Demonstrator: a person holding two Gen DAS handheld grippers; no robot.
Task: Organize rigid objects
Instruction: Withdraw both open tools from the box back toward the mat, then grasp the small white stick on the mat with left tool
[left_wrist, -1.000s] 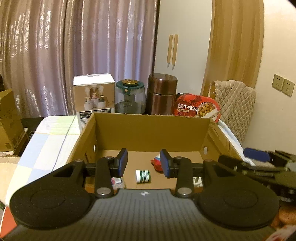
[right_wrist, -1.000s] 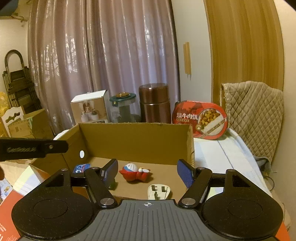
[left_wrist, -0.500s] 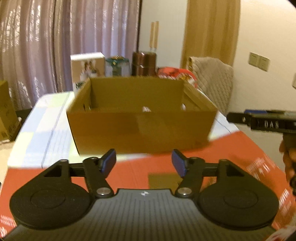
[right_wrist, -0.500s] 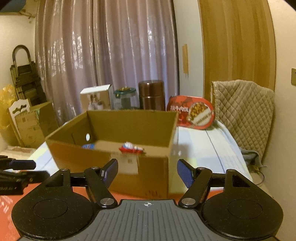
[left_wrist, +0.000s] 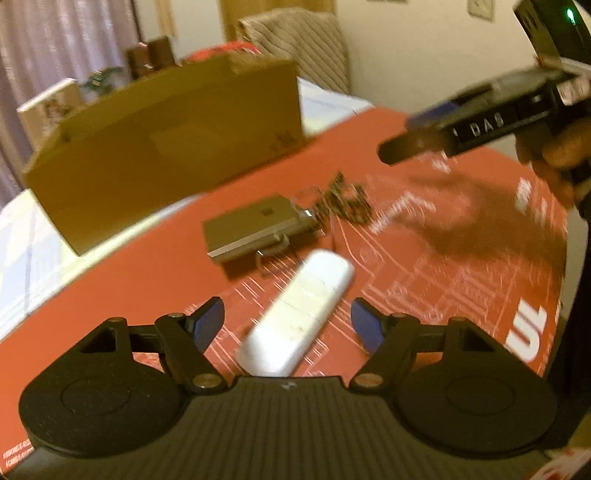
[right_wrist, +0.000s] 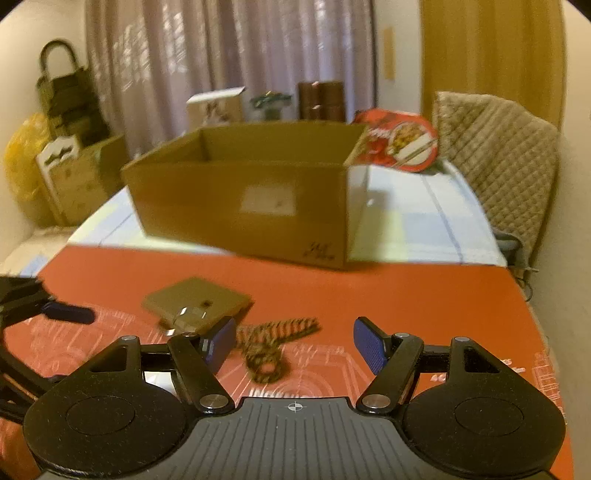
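Note:
My left gripper (left_wrist: 288, 328) is open and hovers low over a white oblong device (left_wrist: 297, 312) lying on the red mat (left_wrist: 461, 295). Beyond it lie a flat tan box with a metal clip (left_wrist: 255, 225) and a striped braided cord (left_wrist: 343, 199). My right gripper (right_wrist: 295, 345) is open and empty above the cord (right_wrist: 273, 339), with the tan box (right_wrist: 195, 301) to its left. The right gripper also shows at the upper right of the left wrist view (left_wrist: 480, 125). The open cardboard box (right_wrist: 240, 192) stands behind the mat.
A red food bowl (right_wrist: 399, 140), brown canisters (right_wrist: 321, 99), a glass jar and a white carton (right_wrist: 216, 107) stand behind the cardboard box. A quilted chair (right_wrist: 498, 147) is at the right. More cartons and a yellow bag (right_wrist: 22, 166) are at the left.
Both grippers pulled back from the cardboard box and dropped toward the red mat. The left one tilted down over the white device and opened wider. The views are motion-blurred.

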